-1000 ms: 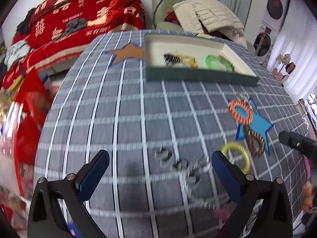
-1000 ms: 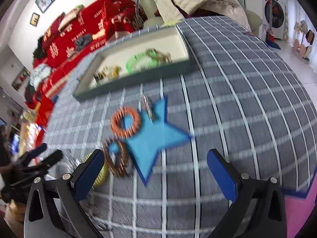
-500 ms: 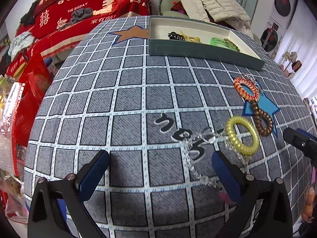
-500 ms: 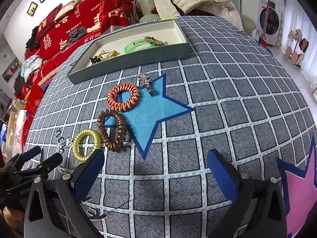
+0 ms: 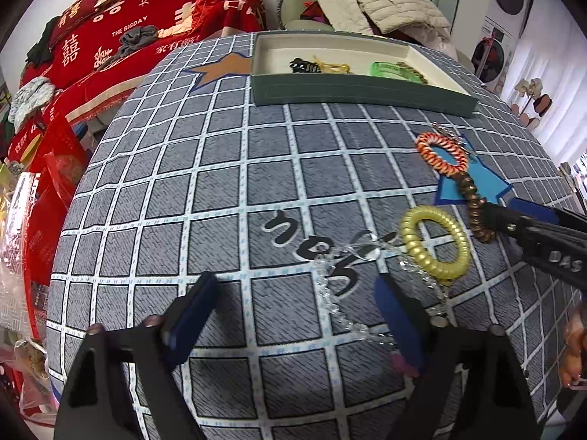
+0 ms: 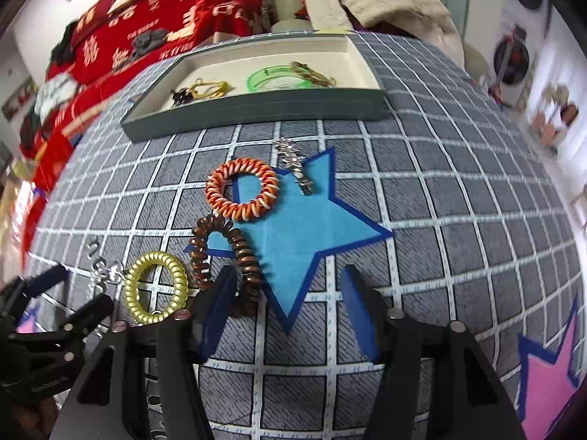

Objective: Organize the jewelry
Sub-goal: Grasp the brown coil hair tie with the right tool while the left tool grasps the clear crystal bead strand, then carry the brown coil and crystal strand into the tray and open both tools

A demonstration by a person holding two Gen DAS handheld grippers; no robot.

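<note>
Glossy plastic yellow coil tie (image 6: 156, 288) lying left of right claw (image 6: 290, 315); matt woven tablecloth (image 6: 458, 220) showing beneath.

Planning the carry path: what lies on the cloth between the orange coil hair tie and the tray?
Only bare checked cloth between orange coil hair tie and tray, right wrist view.

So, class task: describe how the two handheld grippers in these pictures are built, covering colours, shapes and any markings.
Both match. The left gripper and the right gripper each have two black angular arms with triangular cut-outs and round metal bolts, ending in flat dark blue pads. White lettering runs along the side of each body, partly cut off or too small to read in full. No cables or sleeves show.
</note>
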